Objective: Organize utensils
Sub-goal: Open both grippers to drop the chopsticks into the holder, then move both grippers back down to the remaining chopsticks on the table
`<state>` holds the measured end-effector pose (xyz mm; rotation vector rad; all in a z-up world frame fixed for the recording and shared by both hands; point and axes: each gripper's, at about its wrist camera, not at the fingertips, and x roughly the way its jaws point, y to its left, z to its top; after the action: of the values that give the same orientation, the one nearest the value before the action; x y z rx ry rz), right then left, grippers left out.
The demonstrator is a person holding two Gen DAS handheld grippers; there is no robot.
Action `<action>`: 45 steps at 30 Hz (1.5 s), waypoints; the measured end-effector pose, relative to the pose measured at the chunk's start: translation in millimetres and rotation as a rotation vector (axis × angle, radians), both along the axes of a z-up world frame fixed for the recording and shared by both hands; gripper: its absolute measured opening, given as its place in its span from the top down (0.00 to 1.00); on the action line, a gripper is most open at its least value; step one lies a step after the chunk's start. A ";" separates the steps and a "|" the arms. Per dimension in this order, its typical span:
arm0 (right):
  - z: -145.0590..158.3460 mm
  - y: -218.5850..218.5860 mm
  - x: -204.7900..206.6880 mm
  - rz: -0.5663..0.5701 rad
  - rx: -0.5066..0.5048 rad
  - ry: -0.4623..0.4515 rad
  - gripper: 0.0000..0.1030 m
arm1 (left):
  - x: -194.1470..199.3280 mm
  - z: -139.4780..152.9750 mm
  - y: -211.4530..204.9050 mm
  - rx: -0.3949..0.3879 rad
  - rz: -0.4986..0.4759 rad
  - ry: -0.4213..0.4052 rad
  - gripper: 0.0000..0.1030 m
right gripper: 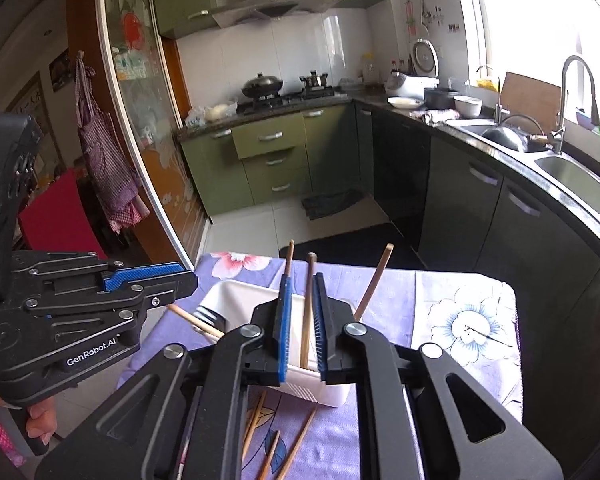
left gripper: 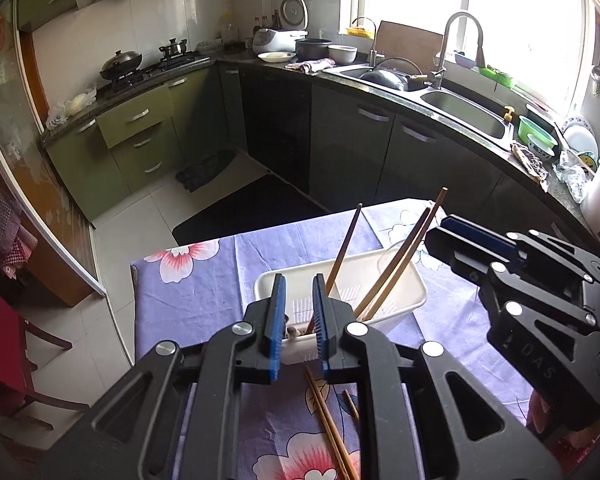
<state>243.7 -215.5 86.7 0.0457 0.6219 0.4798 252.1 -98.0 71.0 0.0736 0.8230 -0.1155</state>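
Note:
A white plastic basket (left gripper: 400,276) (right gripper: 236,296) sits on the purple floral tablecloth (left gripper: 204,296). Several wooden chopsticks (left gripper: 396,268) (right gripper: 374,280) lean upright inside it. More chopsticks (left gripper: 328,420) (right gripper: 296,448) lie loose on the cloth in front of the basket. My left gripper (left gripper: 299,312) is open and empty, just above the basket's near edge. My right gripper (right gripper: 300,320) is open above the basket, with one chopstick (right gripper: 308,312) standing between its fingers, not clamped. Each gripper shows in the other's view, left (right gripper: 172,274) and right (left gripper: 448,232).
The table (right gripper: 460,320) ends just beyond the basket, with floor and a dark mat (left gripper: 252,208) past it. Kitchen counters, a double sink (left gripper: 460,112) and a stove (left gripper: 148,68) lie further off. A red chair (right gripper: 60,220) stands at the left.

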 end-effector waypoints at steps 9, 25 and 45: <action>-1.3 -31.1 -69.5 -0.013 -0.013 -0.027 0.75 | -57.5 -13.5 7.1 -0.009 0.006 0.023 0.79; -148.2 -53.2 -78.4 -0.066 -0.085 0.247 0.75 | -51.3 -178.7 -6.0 -0.048 0.086 0.352 0.79; -157.4 -57.2 -70.8 -0.063 -0.071 0.275 0.75 | -33.8 -204.3 -13.3 0.001 0.114 0.398 0.79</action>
<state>172.9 -272.6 -70.7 0.0642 0.9043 0.3932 218.3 -111.4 -133.3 0.0039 1.2226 -0.0209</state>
